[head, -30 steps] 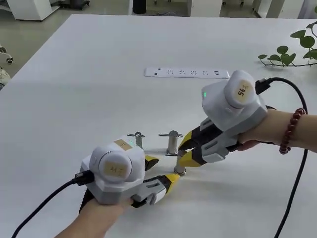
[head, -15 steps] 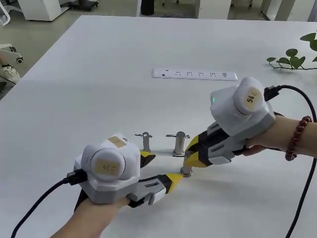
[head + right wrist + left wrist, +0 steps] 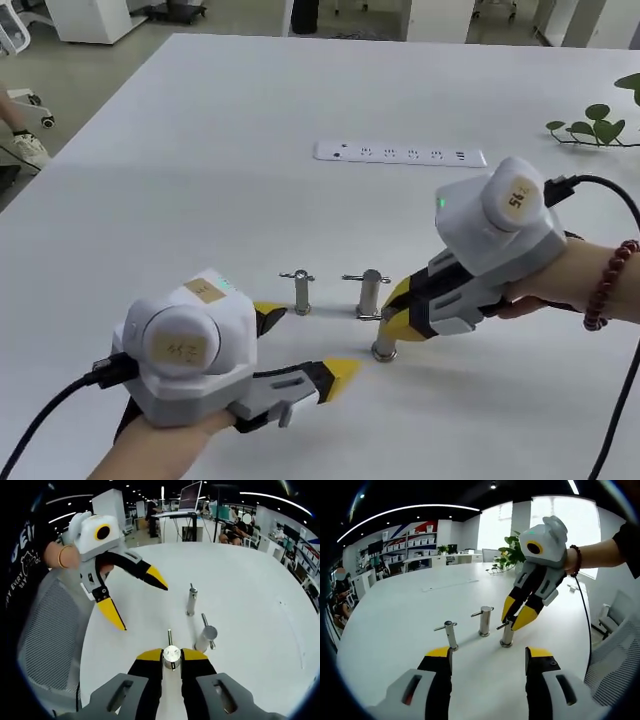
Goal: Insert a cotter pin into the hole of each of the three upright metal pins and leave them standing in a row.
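- Drawn back since a moment ago, the left claw [image 3: 305,340] now sits clear of the nearest pin [image 3: 385,348]; earlier its lower yellow tip lay right at that pin's foot. Its jaws stand wide apart with nothing between them.
- That nearest pin stands upright on the white table [image 3: 200,200], just past the left claw's tips. A cotter pin [image 3: 170,635] sticks out sideways near its top.
- From the right, the right claw [image 3: 392,312] slants down onto this pin. In the right gripper view its jaws are clamped on the round head, one on each side.
- Just beyond stands the middle pin [image 3: 370,295], upright, with a second cotter pin [image 3: 350,278] lying across its top.
- To its left, a little apart, the left-hand pin [image 3: 302,292] also stands upright, crossed by a third cotter pin [image 3: 288,275].
- Well behind them a white power strip [image 3: 400,154] lies flat on the table.
- Farthest off, a leafy plant [image 3: 590,120] trails in at the right edge.
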`<action>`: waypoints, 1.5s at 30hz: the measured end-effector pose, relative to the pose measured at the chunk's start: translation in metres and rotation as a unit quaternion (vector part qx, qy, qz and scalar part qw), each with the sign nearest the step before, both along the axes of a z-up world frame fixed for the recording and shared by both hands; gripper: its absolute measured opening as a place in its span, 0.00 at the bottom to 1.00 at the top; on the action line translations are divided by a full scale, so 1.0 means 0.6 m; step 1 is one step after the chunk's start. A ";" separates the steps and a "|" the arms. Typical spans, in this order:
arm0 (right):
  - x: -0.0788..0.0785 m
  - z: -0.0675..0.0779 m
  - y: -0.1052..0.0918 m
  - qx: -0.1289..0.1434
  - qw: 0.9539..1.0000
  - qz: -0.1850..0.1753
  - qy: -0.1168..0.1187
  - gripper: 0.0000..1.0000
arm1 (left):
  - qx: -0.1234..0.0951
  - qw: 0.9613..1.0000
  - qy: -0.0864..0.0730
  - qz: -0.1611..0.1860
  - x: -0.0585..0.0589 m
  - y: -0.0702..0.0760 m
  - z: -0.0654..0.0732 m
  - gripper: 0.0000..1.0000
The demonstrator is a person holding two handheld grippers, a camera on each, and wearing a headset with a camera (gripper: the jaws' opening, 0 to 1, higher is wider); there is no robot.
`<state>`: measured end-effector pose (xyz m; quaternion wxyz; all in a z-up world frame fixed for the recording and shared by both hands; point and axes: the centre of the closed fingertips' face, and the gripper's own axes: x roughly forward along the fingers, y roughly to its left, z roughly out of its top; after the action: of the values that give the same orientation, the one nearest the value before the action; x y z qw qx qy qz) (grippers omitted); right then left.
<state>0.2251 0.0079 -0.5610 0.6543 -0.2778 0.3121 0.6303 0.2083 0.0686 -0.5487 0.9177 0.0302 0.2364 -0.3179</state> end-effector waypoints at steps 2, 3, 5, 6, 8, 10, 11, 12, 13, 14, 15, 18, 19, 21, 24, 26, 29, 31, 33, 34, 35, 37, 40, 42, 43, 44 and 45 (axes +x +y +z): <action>0.005 0.006 -0.001 0.004 1.000 -0.002 -0.002 0.07 | -0.001 1.000 -0.007 0.004 -0.002 0.005 0.007 0.60; 0.006 0.008 0.000 0.005 1.000 -0.003 -0.003 0.07 | -0.001 1.000 -0.010 0.004 -0.003 0.006 0.010 0.61; 0.008 0.011 -0.002 0.000 1.000 0.002 -0.006 0.07 | -0.007 1.000 -0.010 0.008 -0.005 0.010 0.014 0.63; 0.009 0.011 -0.005 -0.006 1.000 0.006 -0.009 0.07 | -0.009 1.000 -0.011 0.010 -0.006 0.012 0.016 0.64; 0.012 0.010 -0.008 -0.010 1.000 0.007 -0.013 0.07 | -0.010 1.000 -0.012 0.012 -0.006 0.014 0.017 0.65; 0.015 0.011 -0.011 -0.010 1.000 0.005 -0.013 0.07 | -0.009 1.000 -0.014 0.014 -0.006 0.017 0.018 0.66; 0.016 0.012 -0.012 -0.010 1.000 0.005 -0.013 0.07 | -0.010 1.000 -0.015 0.015 -0.006 0.019 0.019 0.66; 0.016 0.012 -0.014 -0.011 1.000 0.004 -0.013 0.07 | -0.011 1.000 -0.016 0.015 -0.007 0.020 0.020 0.67; 0.017 0.012 -0.015 -0.011 1.000 0.004 -0.014 0.07 | -0.012 1.000 -0.015 0.016 -0.006 0.022 0.021 0.67; 0.019 0.011 -0.017 -0.012 1.000 0.003 -0.015 0.07 | -0.012 1.000 -0.016 0.016 -0.007 0.023 0.022 0.67; 0.020 0.011 -0.019 -0.013 1.000 0.003 -0.017 0.07 | -0.012 1.000 -0.017 0.017 -0.007 0.023 0.023 0.67; 0.026 0.008 -0.027 -0.020 1.000 0.004 -0.023 0.07 | -0.012 1.000 -0.019 0.018 -0.007 0.026 0.025 0.67; 0.030 0.008 -0.031 -0.022 0.999 0.001 -0.024 0.07 | -0.012 1.000 -0.019 0.019 -0.007 0.026 0.025 0.67; 0.036 0.008 -0.037 -0.023 0.999 -0.001 -0.025 0.07 | -0.012 1.000 -0.020 0.018 -0.008 0.027 0.025 0.67; 0.040 0.008 -0.044 -0.026 0.999 -0.004 -0.029 0.07 | -0.009 1.000 -0.026 0.016 -0.008 0.027 0.026 0.67; 0.045 0.007 -0.049 -0.028 0.999 -0.007 -0.030 0.07 | -0.009 0.999 -0.027 0.015 -0.008 0.027 0.026 0.67; 0.051 0.006 -0.055 -0.031 0.999 -0.009 -0.033 0.07 | -0.009 0.999 -0.026 0.016 -0.007 0.027 0.025 0.67; 0.056 0.006 -0.059 -0.032 0.999 -0.009 -0.035 0.07 | -0.009 0.999 -0.026 0.016 -0.007 0.027 0.025 0.67; 0.060 0.006 -0.062 -0.032 0.999 -0.012 -0.036 0.07 | -0.010 0.999 -0.026 0.017 -0.007 0.028 0.025 0.67; 0.062 0.005 -0.063 -0.032 0.999 -0.013 -0.036 0.07 | -0.011 0.999 -0.025 0.018 -0.007 0.029 0.024 0.67; 0.064 0.005 -0.064 -0.033 0.999 -0.014 -0.036 0.07 | -0.011 0.999 -0.024 0.019 -0.007 0.029 0.024 0.67; 0.066 0.004 -0.066 -0.034 0.999 -0.014 -0.038 0.07 | -0.011 0.999 -0.023 0.019 -0.007 0.030 0.023 0.67; 0.069 0.001 -0.069 -0.035 0.999 -0.015 -0.038 0.07 | -0.015 0.999 -0.021 0.019 -0.007 0.029 0.022 0.67; 0.071 0.000 -0.070 -0.036 0.998 -0.015 -0.040 0.07 | -0.015 0.999 -0.022 0.020 -0.008 0.029 0.022 0.67; 0.073 0.000 -0.071 -0.037 0.998 -0.016 -0.040 0.07 | -0.016 0.999 -0.022 0.020 -0.008 0.029 0.022 0.67; 0.074 -0.001 -0.072 -0.037 0.998 -0.017 -0.040 0.07 | -0.018 0.999 -0.022 0.020 -0.008 0.029 0.023 0.67; 0.075 -0.001 -0.073 -0.038 0.998 -0.016 -0.040 0.07 | -0.021 0.999 -0.022 0.021 -0.008 0.029 0.024 0.67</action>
<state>0.2703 -0.0360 -0.5617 0.6654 -0.3223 0.3138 0.5957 0.2037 0.0861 -0.5345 0.9295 0.0131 0.2099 -0.3030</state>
